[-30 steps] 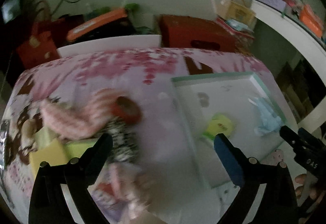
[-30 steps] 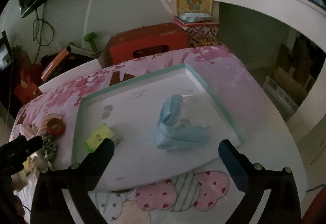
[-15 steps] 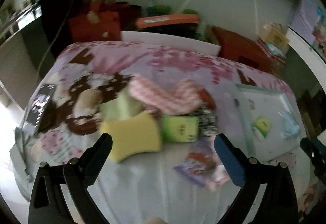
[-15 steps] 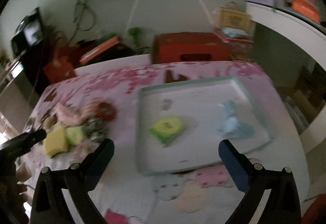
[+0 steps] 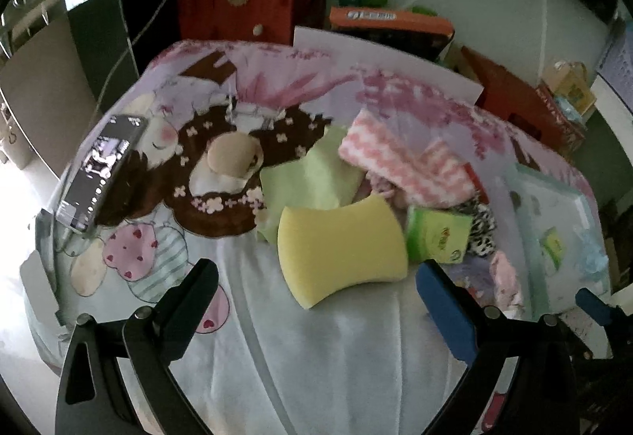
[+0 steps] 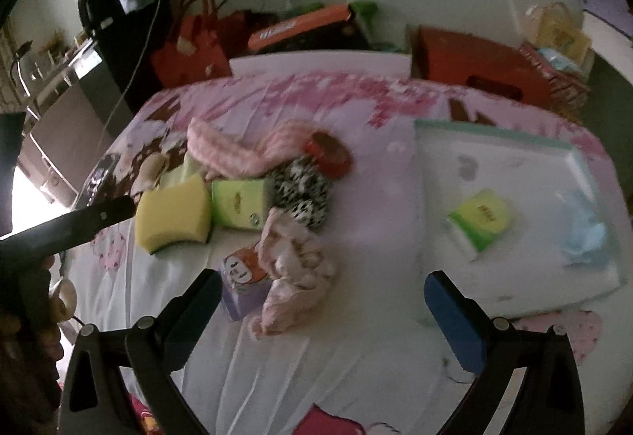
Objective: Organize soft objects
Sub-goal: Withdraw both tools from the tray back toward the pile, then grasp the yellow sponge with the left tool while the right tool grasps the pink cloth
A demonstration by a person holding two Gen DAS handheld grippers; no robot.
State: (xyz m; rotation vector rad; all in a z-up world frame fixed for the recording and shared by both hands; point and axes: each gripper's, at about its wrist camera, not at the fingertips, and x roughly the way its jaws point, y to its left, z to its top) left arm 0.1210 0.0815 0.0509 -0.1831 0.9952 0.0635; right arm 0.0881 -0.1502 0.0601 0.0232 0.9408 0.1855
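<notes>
Both hand-held grippers [image 5: 316, 284] [image 6: 322, 296] wide open, empty.

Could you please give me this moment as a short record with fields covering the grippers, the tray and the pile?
left gripper: open, empty, facing the yellow sponge
right gripper: open, empty, above the pale pink cloth
tray: holds a green packet and a light blue cloth
pile outside the tray: yellow sponge, green pack, black-and-white cloth, pink striped towel, light green cloth
surface: cartoon-print bedsheet
</notes>
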